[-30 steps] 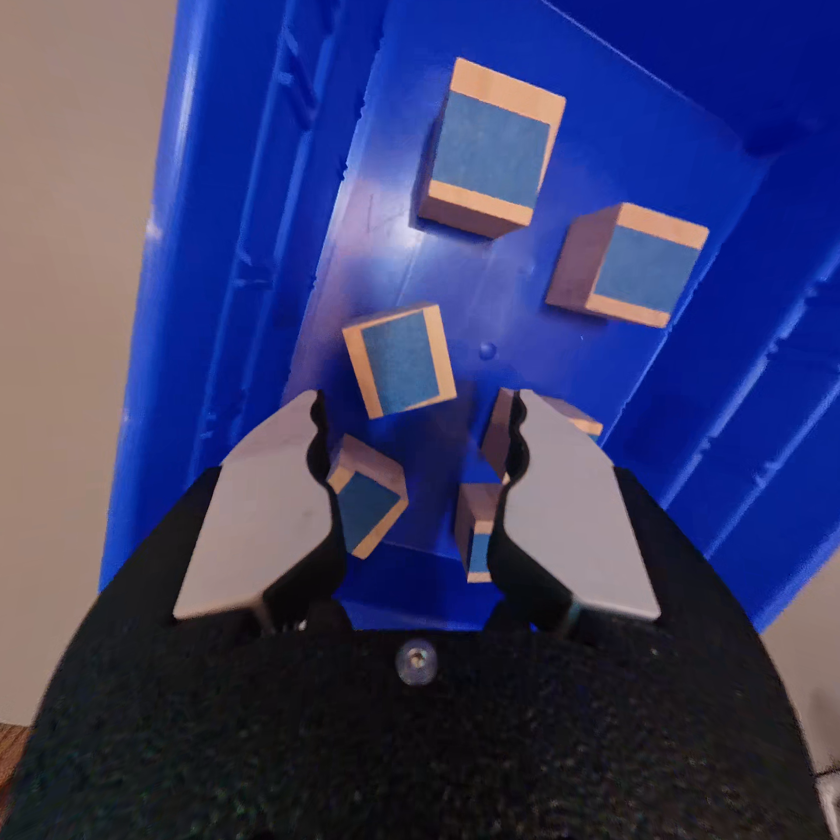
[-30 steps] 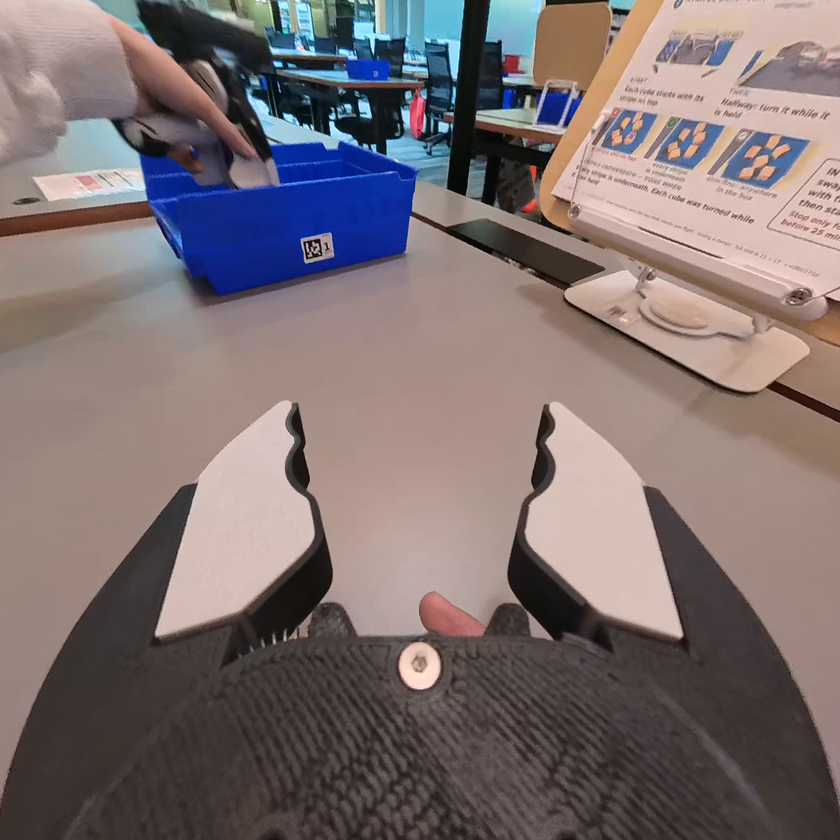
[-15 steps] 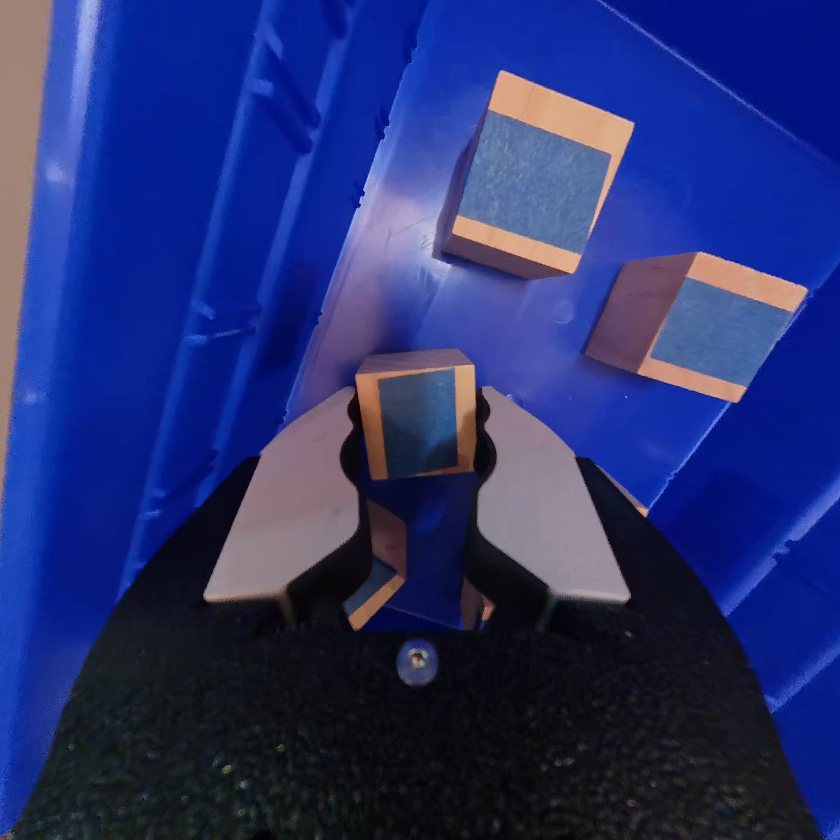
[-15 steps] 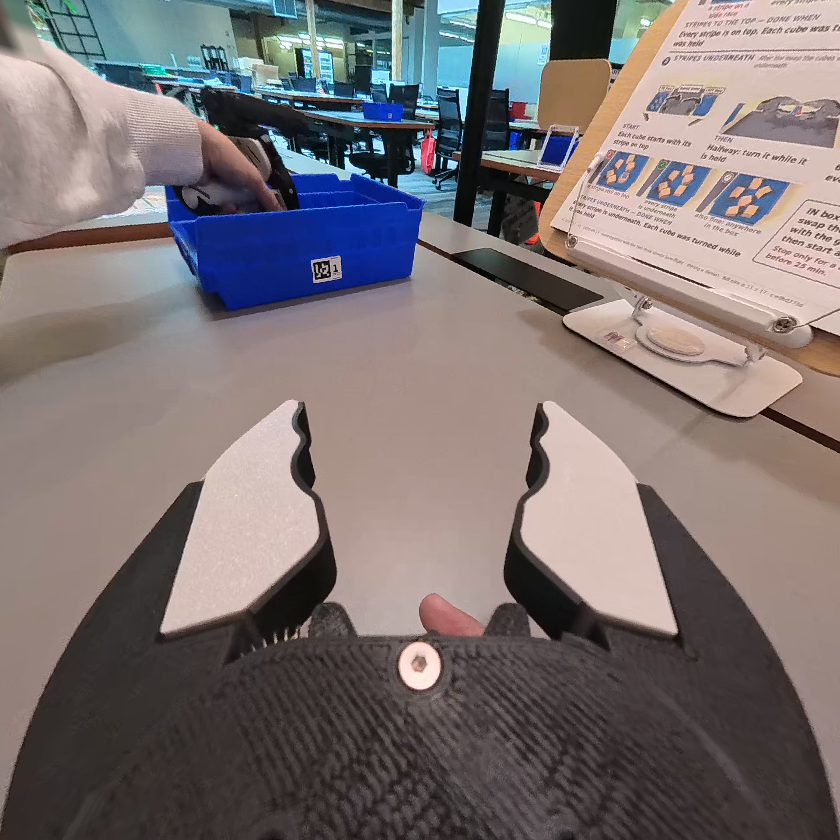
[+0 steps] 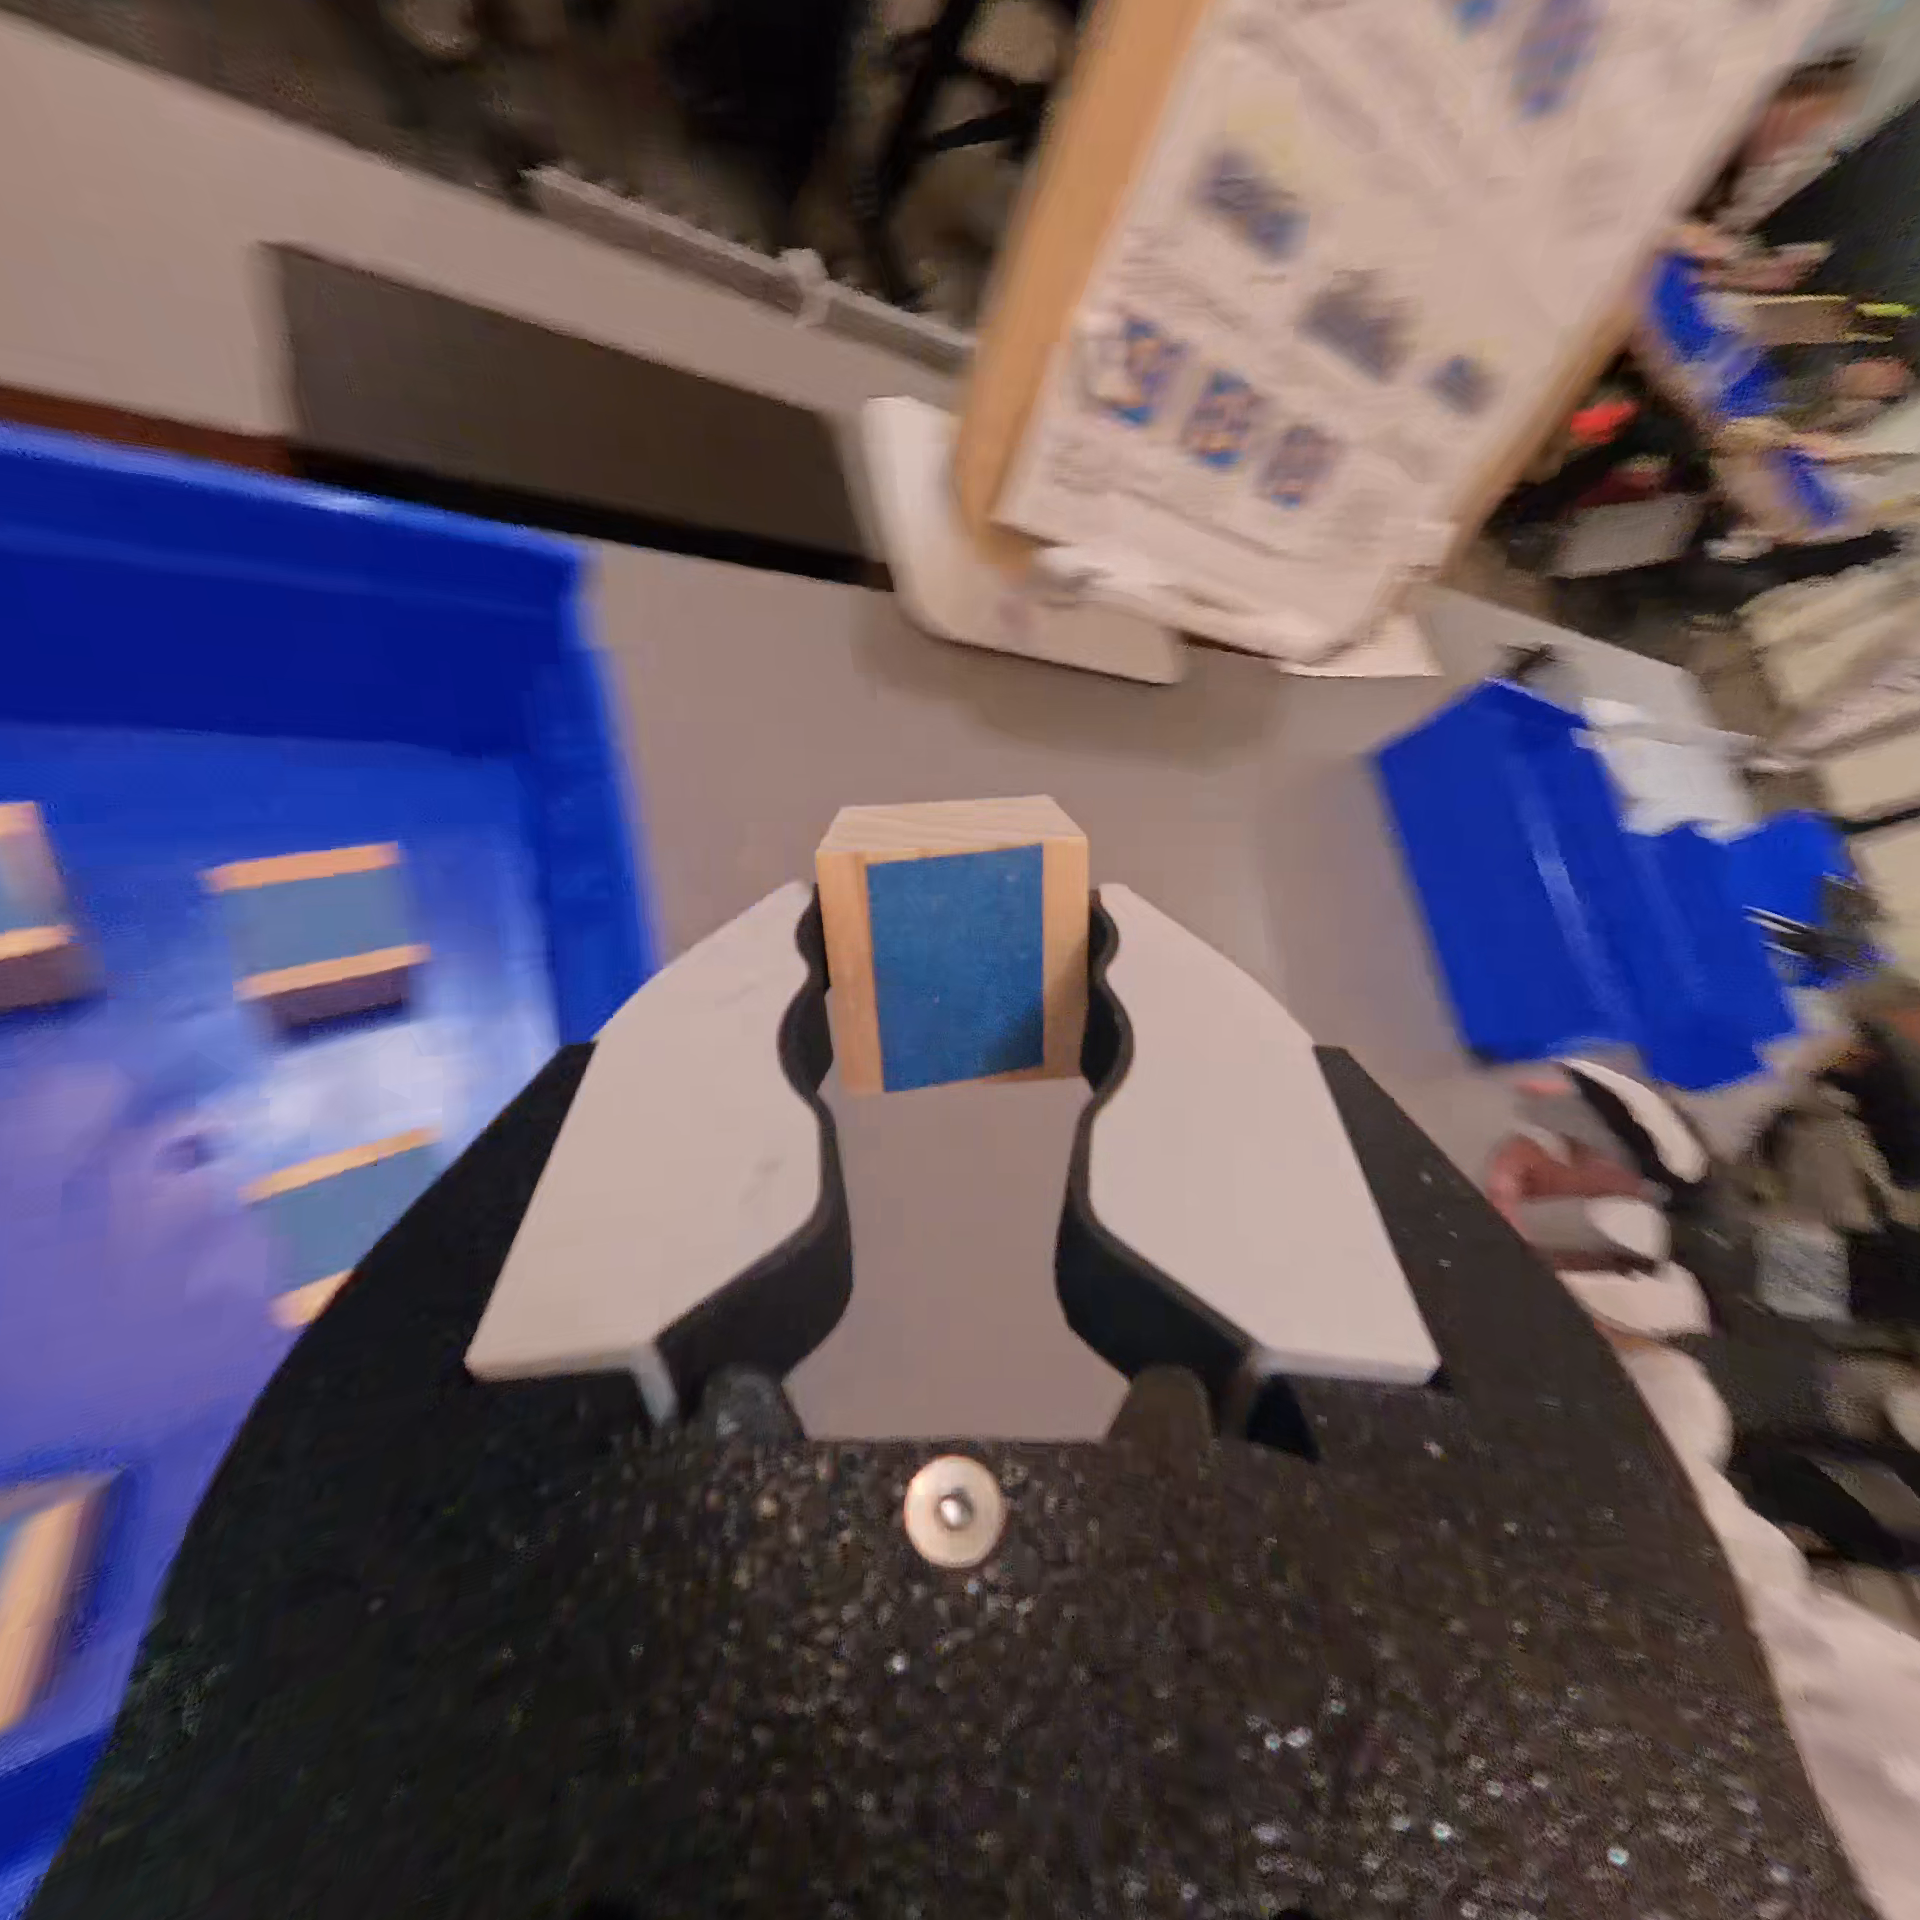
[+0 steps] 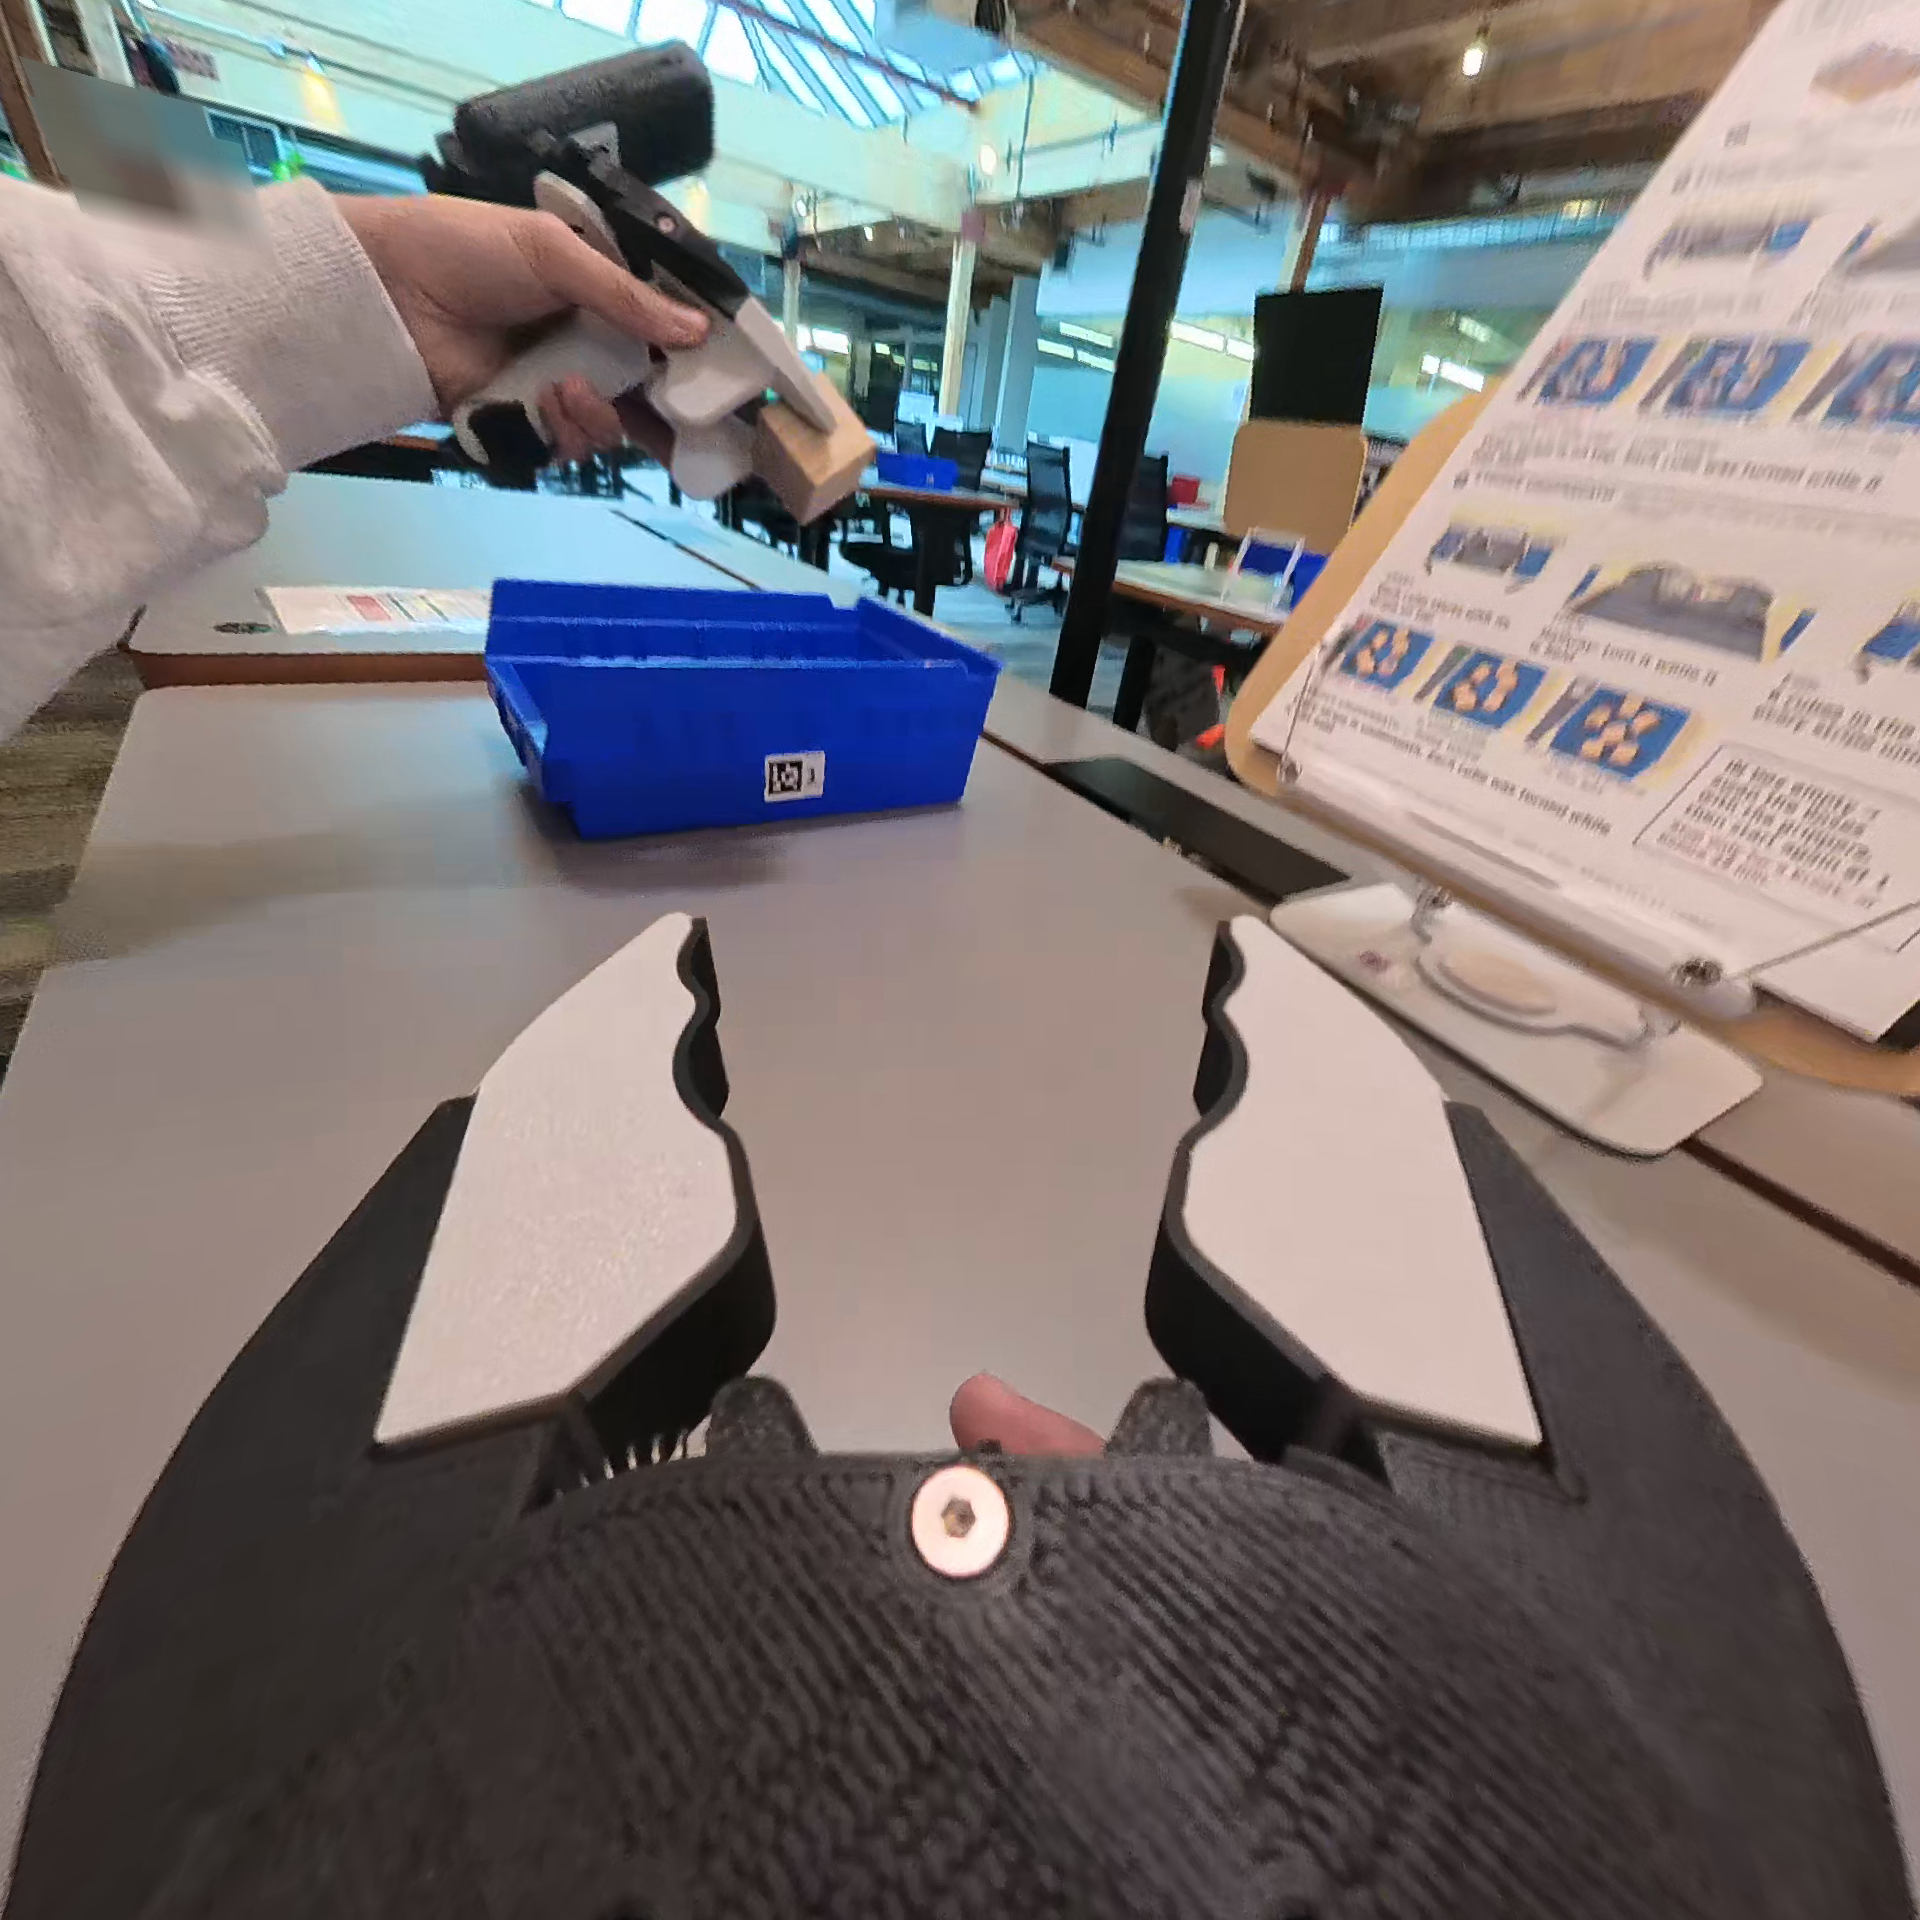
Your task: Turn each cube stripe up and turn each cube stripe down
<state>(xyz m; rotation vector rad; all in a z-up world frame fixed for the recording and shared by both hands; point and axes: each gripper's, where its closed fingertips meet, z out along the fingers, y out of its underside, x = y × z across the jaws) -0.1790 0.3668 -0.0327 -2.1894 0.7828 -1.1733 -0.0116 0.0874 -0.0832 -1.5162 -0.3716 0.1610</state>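
My left gripper (image 5: 951, 935) is shut on a wooden cube (image 5: 951, 951) whose blue stripe faces the camera. Both pads press its sides. It is held in the air above the grey table (image 5: 935, 707), to the right of the blue bin (image 5: 582, 727). Several more striped cubes (image 5: 312, 925) lie blurred in the bin. The right wrist view shows this left gripper (image 6: 769, 416) held by a hand high above the bin (image 6: 727, 707) with the cube (image 6: 816, 457) between its fingers. My right gripper (image 6: 956, 997) is open and empty above the table (image 6: 935, 935).
An instruction sheet on a wooden stand (image 6: 1610, 623) with a white base (image 6: 1507, 1018) stands at the right of the table. A second blue bin (image 5: 1579, 873) shows at the right in the left wrist view. A black inset panel (image 6: 1174, 821) lies in the table beyond.
My left gripper closed on one cube inside the bin and lifted it out, swinging up and to the right. My right gripper stayed open, narrowing slightly and tilting up a little.
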